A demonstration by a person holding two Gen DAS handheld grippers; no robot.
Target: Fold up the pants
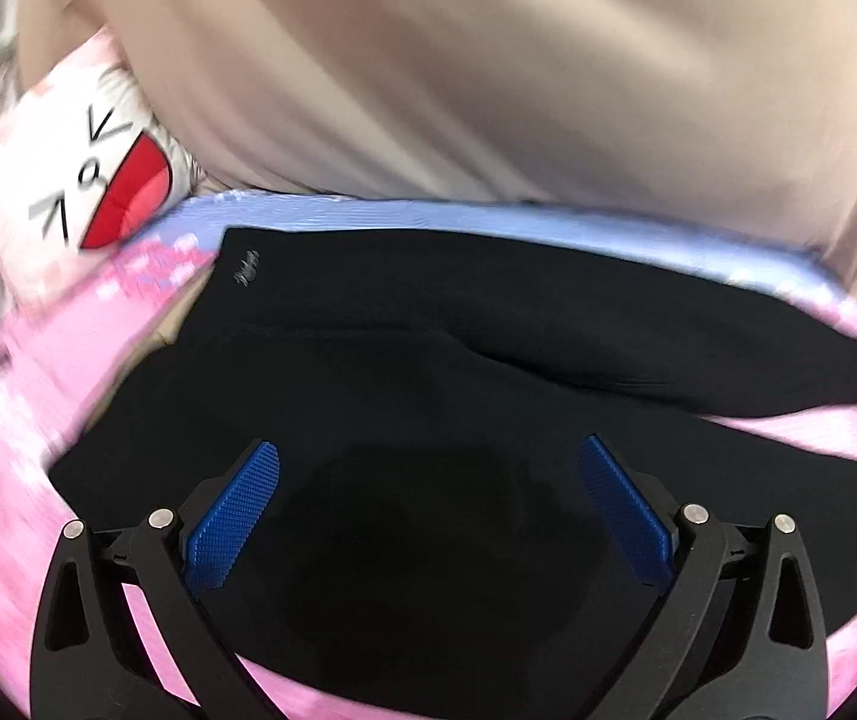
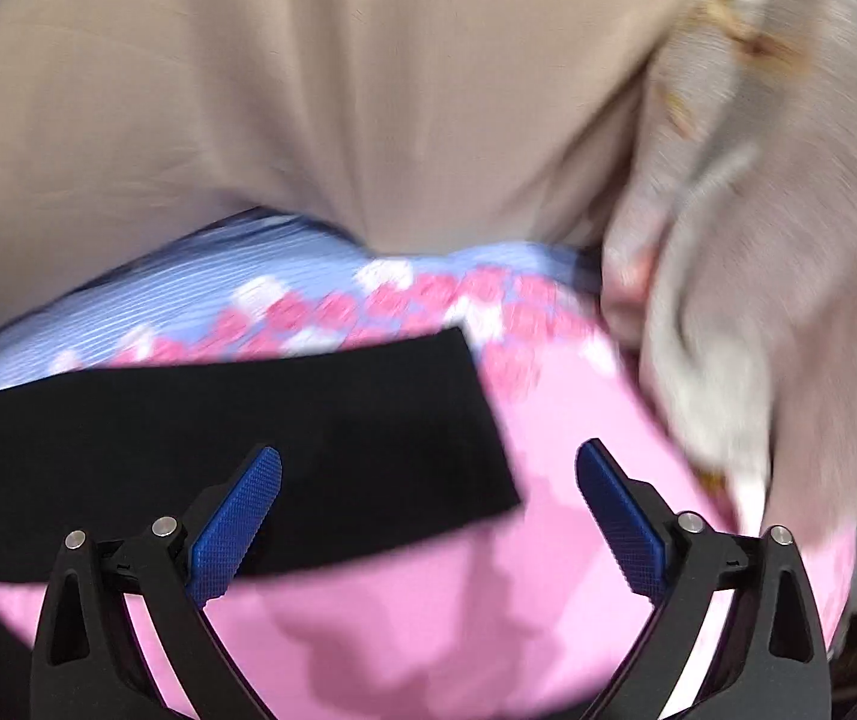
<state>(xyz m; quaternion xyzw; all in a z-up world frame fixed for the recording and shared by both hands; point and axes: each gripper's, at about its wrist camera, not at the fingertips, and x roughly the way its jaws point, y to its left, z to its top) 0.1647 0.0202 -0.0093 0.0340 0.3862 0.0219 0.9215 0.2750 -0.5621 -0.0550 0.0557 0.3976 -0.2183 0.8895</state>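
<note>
Black pants (image 1: pixel 488 324) are being spread on a pink sheet (image 1: pixel 38 372). The left gripper (image 1: pixel 428 516) is being held released above their middle; the right gripper (image 2: pixel 428 516), likewise released, is being held over their end, which should probably be pinched squarely.

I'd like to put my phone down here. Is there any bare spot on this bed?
The pink sheet is bare right of the black pants' end, before the crumpled grey blanket. Elsewhere the pants and a cartoon pillow crowd it.
</note>
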